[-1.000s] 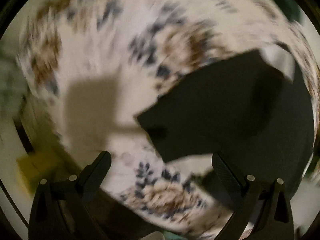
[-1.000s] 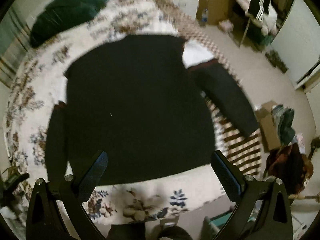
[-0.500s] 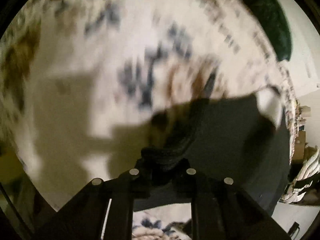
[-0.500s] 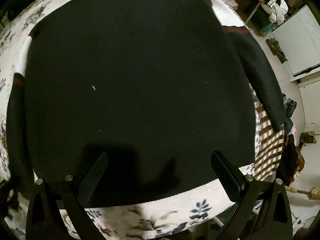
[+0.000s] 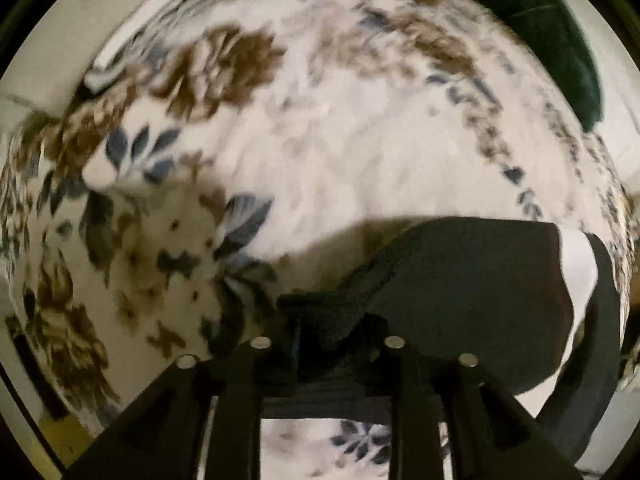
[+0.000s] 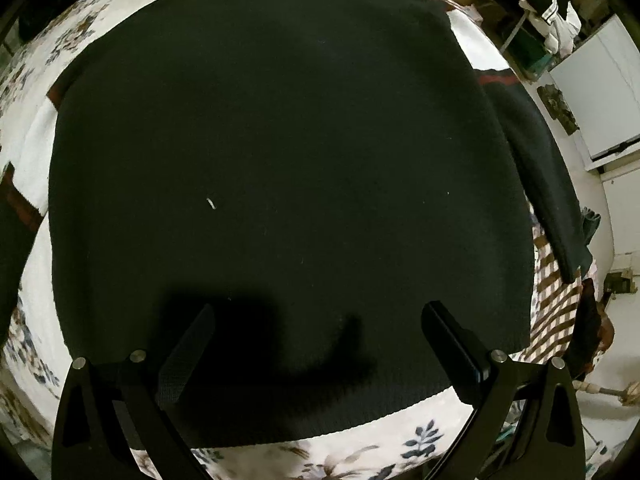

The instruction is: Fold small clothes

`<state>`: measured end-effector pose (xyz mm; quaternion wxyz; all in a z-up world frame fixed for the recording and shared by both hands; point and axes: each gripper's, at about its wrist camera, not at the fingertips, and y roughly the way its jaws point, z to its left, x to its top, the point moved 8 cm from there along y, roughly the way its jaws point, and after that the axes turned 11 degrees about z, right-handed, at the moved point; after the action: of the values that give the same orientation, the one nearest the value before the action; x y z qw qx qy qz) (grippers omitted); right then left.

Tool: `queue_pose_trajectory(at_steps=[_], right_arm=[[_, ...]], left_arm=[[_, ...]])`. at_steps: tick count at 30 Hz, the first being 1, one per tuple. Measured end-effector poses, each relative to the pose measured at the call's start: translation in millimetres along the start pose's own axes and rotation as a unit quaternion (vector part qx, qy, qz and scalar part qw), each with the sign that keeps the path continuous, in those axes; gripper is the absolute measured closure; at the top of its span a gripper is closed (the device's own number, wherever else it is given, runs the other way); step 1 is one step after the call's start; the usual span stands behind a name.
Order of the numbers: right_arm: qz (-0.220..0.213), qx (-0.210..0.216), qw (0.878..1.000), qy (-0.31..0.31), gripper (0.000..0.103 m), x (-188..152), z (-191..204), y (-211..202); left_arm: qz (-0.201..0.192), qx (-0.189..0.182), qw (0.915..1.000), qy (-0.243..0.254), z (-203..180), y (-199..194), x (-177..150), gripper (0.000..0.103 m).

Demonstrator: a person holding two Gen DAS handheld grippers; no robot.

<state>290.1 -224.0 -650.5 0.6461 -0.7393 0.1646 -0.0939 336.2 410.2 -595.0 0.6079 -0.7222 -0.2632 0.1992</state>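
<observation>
One black knit sweater, spread flat on floral bedspread; judged soft, limp, moderately heavy, best taken at cuffs, hem corners or shoulders. Two grippers counted: left gripper clenched on bunched sleeve end, right gripper spread wide, empty, above hem. Two sleeves noted; one dark green garment at far edge.

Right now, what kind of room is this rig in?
Likely a bedroom: the dark sweater lies spread on a floral bedspread, with clothes piled on a rack and a white cabinet behind.
</observation>
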Motion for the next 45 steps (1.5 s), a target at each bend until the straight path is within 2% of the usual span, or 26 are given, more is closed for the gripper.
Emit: queue_pose_trajectory(at_steps=[2, 5, 7, 8, 10, 12, 15, 17, 19, 21, 24, 26, 28, 30, 31, 32, 33, 34, 35, 38, 40, 42, 43, 45], right_arm=[[-0.001, 0.013, 1.0, 0.003, 0.0, -2, -6, -2], [-0.003, 0.034, 0.999, 0.011, 0.0, -7, -24, -2], [-0.003, 0.047, 0.999, 0.024, 0.0, -15, -42, -3], [-0.002, 0.052, 0.998, 0.031, 0.0, -18, -49, -2], [0.004, 0.065, 0.996, 0.053, 0.0, -27, -74, 2], [0.009, 0.072, 0.995, 0.071, 0.0, -36, -97, 8], [0.017, 0.073, 0.993, 0.094, 0.0, -43, -138, 24], [0.021, 0.067, 0.991, 0.111, 0.0, -46, -165, 34], [0.021, 0.07, 0.987, 0.14, 0.0, -47, -197, 44], [0.023, 0.074, 0.982, 0.174, 0.0, -49, -229, 52], [0.025, 0.084, 0.973, 0.212, 0.0, -51, -267, 67], [0.036, 0.105, 0.97, 0.214, 0.0, -49, -275, 80], [0.051, 0.156, 0.963, 0.216, 0.001, -48, -273, 92], [0.055, 0.209, 0.952, 0.215, 0.015, -48, -266, 96], [0.053, 0.221, 0.95, 0.216, 0.031, -48, -264, 95], [0.044, 0.232, 0.946, 0.221, 0.052, -49, -261, 90], [0.039, 0.239, 0.944, 0.225, 0.064, -51, -262, 88], [0.037, 0.247, 0.941, 0.227, 0.087, -54, -261, 84], [0.036, 0.25, 0.941, 0.227, 0.092, -58, -259, 76], [0.03, 0.247, 0.945, 0.212, 0.094, -74, -261, 54], [0.036, 0.233, 0.951, 0.199, 0.094, -86, -263, 45], [0.056, 0.226, 0.954, 0.188, 0.094, -86, -260, 51], [0.065, 0.225, 0.954, 0.188, 0.092, -85, -259, 56], [0.078, 0.242, 0.946, 0.202, 0.079, -78, -256, 56]], left_arm=[[-0.024, 0.001, 0.9997, 0.001, -5, -12, -10, 0.077], [-0.052, -0.008, 0.9986, 0.012, -23, -40, -43, 0.06], [-0.053, -0.017, 0.9979, 0.032, -44, -49, -66, 0.034], [-0.052, -0.022, 0.9975, 0.043, -54, -52, -79, 0.03], [-0.035, -0.034, 0.9956, 0.08, -85, -50, -117, 0.03], [-0.001, -0.054, 0.9921, 0.113, -117, -35, -160, 0.03], [0.074, -0.063, 0.9821, 0.161, -164, 12, -228, 0.03], [0.102, -0.052, 0.974, 0.195, -189, 44, -267, 0.03], [0.114, -0.032, 0.9668, 0.227, -205, 68, -291, 0.03], [0.123, -0.014, 0.9629, 0.24, -214, 89, -311, 0.03], [0.095, 0.003, 0.9671, 0.236, -219, 95, -313, 0.03], [0.077, -0.005, 0.9696, 0.232, -220, 90, -312, 0.04], [0.057, -0.008, 0.9672, 0.248, -221, 80, -317, 0.076], [0.046, -0.007, 0.9619, 0.27, -226, 74, -324, 0.09], [0.04, -0.002, 0.9603, 0.276, -227, 71, -327, 0.091], [0.038, 0.003, 0.9592, 0.28, -227, 68, -329, 0.092], [0.035, 0.003, 0.9594, 0.28, -226, 63, -331, 0.092], [0.034, 0.001, 0.9602, 0.277, -224, 58, -330, 0.092], [0.032, 0.002, 0.9605, 0.277, -220, 52, -330, 0.092], [0.039, 0.003, 0.9593, 0.279, -210, 41, -330, 0.092], [0.047, 0.012, 0.9567, 0.287, -206, 47, -324, 0.092], [0.074, 0.02, 0.9571, 0.279, -211, 62, -319, 0.089], [0.081, 0.025, 0.9578, 0.275, -214, 64, -315, 0.088], [0.089, 0.03, 0.958, 0.271, -222, 61, -310, 0.088]])
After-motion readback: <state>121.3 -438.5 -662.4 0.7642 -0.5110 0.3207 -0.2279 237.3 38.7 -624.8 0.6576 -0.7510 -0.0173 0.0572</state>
